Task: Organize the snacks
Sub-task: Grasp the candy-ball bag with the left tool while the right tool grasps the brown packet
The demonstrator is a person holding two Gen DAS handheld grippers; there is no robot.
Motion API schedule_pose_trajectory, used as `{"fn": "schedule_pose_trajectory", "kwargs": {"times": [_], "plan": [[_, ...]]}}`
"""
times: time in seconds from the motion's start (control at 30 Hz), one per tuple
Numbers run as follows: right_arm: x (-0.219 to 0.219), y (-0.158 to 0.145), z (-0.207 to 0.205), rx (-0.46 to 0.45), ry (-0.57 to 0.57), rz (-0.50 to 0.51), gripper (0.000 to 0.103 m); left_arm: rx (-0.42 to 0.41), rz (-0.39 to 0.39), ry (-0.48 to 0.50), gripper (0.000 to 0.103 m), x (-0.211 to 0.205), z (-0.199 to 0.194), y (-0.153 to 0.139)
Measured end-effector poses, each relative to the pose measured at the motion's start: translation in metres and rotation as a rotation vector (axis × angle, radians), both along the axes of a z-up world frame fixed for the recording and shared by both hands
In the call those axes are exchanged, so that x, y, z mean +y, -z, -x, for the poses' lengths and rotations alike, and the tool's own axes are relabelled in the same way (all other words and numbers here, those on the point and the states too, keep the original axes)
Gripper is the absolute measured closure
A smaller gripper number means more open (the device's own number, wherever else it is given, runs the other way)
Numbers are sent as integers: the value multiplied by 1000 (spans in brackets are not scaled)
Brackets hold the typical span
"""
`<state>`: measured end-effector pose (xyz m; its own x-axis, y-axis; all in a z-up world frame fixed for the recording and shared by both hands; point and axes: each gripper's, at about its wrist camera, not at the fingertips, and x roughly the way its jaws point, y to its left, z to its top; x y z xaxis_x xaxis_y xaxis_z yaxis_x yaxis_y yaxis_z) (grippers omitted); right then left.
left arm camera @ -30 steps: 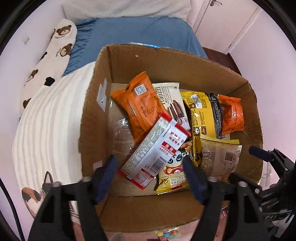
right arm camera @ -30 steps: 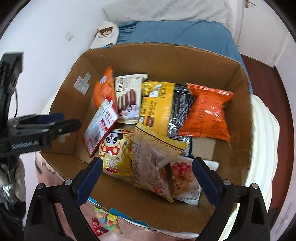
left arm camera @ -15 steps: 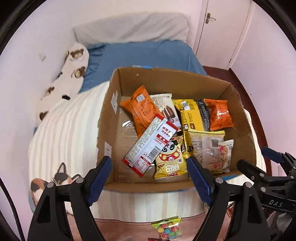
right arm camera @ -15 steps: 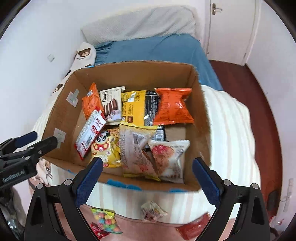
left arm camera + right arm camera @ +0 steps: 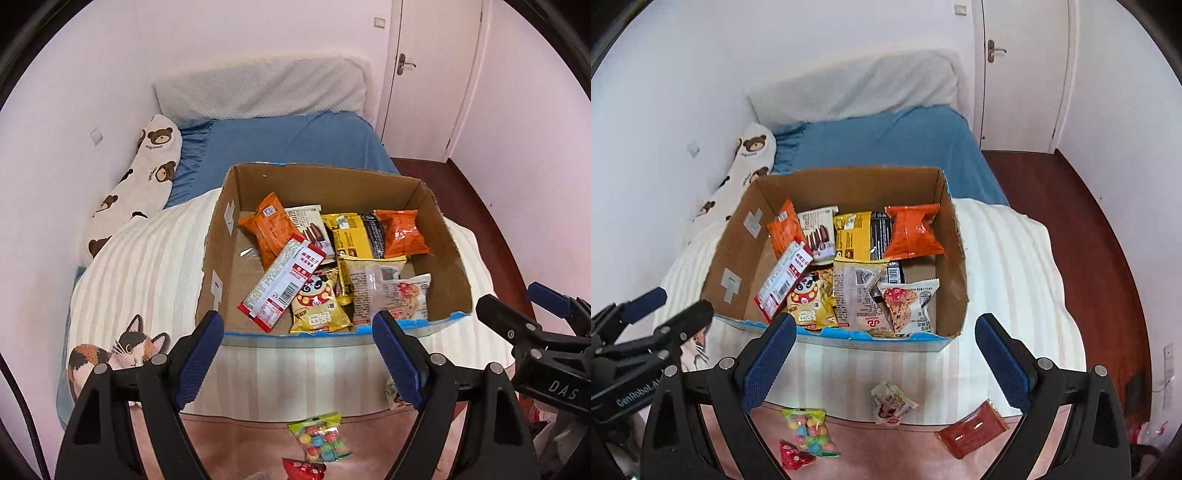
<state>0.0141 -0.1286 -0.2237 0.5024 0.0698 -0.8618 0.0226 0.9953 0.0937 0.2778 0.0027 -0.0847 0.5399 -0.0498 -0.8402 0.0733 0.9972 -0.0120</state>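
A bed with a cream striped blanket (image 5: 1008, 266) carries an open cardboard box (image 5: 218, 236) of snack packets.

Inside the box a red-and-white packet (image 5: 282, 282) leans across a yellow panda bag (image 5: 317, 304), with an orange pouch (image 5: 912, 232) near the far wall. Loose on the pink edge nearest the cameras lie a candy bag (image 5: 809, 431), a crumpled wrapper (image 5: 891, 403) and a red sachet (image 5: 971, 430). The left gripper (image 5: 299, 354) and the right gripper (image 5: 884, 363) both hover short of the box, jaws spread wide, holding nothing.
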Motion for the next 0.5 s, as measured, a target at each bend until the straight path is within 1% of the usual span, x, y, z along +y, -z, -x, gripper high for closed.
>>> {"fn": "schedule_pose_trajectory", "kwargs": {"times": [0.1, 0.17, 0.2, 0.23, 0.27, 0.33, 0.43, 0.47, 0.5], "plan": [[-3, -6, 8, -10, 2, -8, 3, -9, 13, -2, 21, -1, 8, -4], [-5, -4, 13, 0, 2, -28, 3, -9, 22, 0, 20, -2, 14, -4], [-7, -1, 18, 11, 7, -41, 3, -2, 21, 4, 16, -3, 19, -1], [-10, 5, 24, 28, 7, -56, 3, 11, 20, 7, 6, -3, 22, 4], [-12, 14, 31, 56, 11, -67, 3, 24, 22, 8, 2, -3, 25, 9], [-17, 35, 44, 117, 25, -85, 3, 69, 25, 5, 2, -1, 32, 29], [-26, 84, 68, 257, 49, -104, 3, 173, 3, 0, 2, 3, 41, 71], [-30, 109, 78, 327, 62, -113, 3, 199, -4, -1, 2, 5, 44, 82], [-33, 124, 85, 371, 70, -120, 3, 234, -19, 1, 2, 6, 48, 99]]}}
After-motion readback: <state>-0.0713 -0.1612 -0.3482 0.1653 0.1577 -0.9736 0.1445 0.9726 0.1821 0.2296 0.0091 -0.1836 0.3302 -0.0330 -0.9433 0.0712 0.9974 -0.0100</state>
